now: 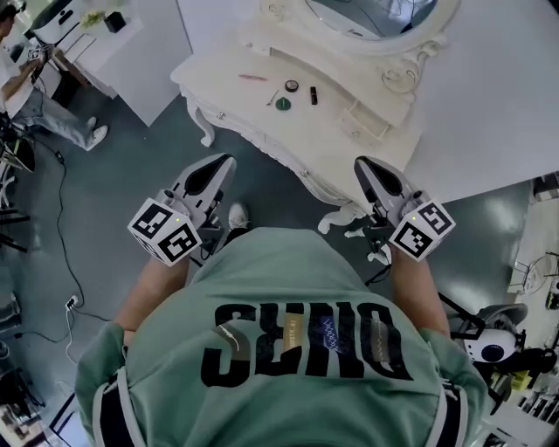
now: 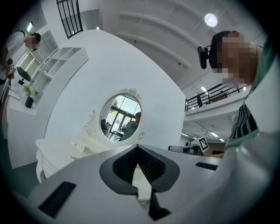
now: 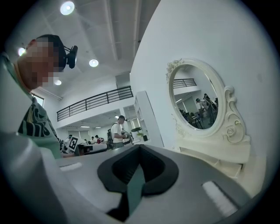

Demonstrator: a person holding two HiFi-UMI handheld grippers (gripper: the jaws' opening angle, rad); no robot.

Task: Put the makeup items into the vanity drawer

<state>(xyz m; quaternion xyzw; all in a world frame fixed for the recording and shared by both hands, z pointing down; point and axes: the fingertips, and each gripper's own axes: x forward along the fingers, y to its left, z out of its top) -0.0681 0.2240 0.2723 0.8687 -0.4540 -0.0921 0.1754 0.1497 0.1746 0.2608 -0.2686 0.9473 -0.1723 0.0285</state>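
Left gripper [image 1: 225,163]: jaws pressed together on nothing, held out from the wearer's waist, left of centre in the head view and well short of the vanity [image 1: 218,83].
Right gripper [image 1: 362,164]: likewise closed and empty, right of centre, near the vanity's front edge but touching nothing.
Makeup items: all lay on the vanity top, upper middle of the frame. They were a pink pencil [image 1: 253,78], a small round compact [image 1: 292,85], a green round pot [image 1: 283,104], a dark lipstick tube [image 1: 314,95] and a thin stick [image 1: 272,98] just beside the pot.
Drawer: a small boxed compartment [image 1: 365,122] sat right of the items, below the mirror [image 1: 376,13]. Whether it stood open I could not tell.
Step in hand: the approach, by my reckoning, with nothing picked up yet.
Doing it well: I'd have parted the jaws before reaching and seen to the drawer first. Then I'd have taken one item at a time, pinching the lipstick across its narrow width so it couldn't roll.
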